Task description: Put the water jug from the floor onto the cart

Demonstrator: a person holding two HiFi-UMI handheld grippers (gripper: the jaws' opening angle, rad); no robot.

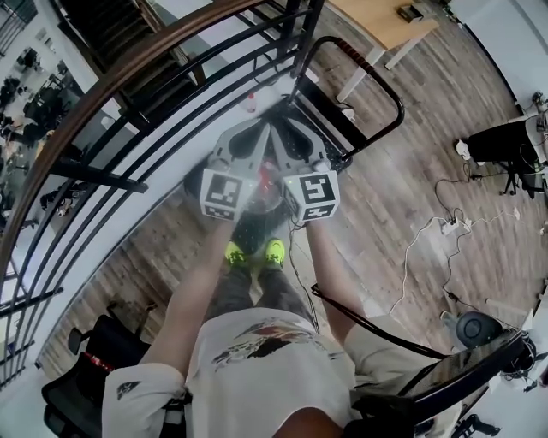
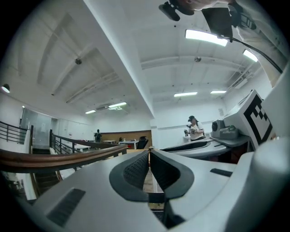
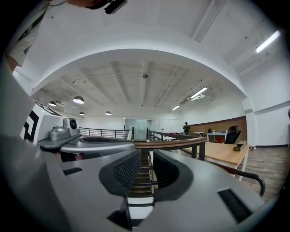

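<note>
Left gripper (image 1: 248, 133) and right gripper (image 1: 291, 135) are covering most of a dark rounded thing (image 1: 257, 218) with a red spot under them, so what it is cannot be told. They are also hiding the near end of the cart (image 1: 330, 107) deck. The bottom edge is cutting off the wearer's head, the lower left edge is cutting the office chair (image 1: 86, 368), and the top edge is cutting the table (image 1: 385, 21). In the left gripper view a far person in a cap (image 2: 195, 129) is holding something too small to read, and another figure (image 2: 98, 135) is showing only as a speck. In the right gripper view a standing figure (image 3: 186, 128) is likewise showing too small.
</note>
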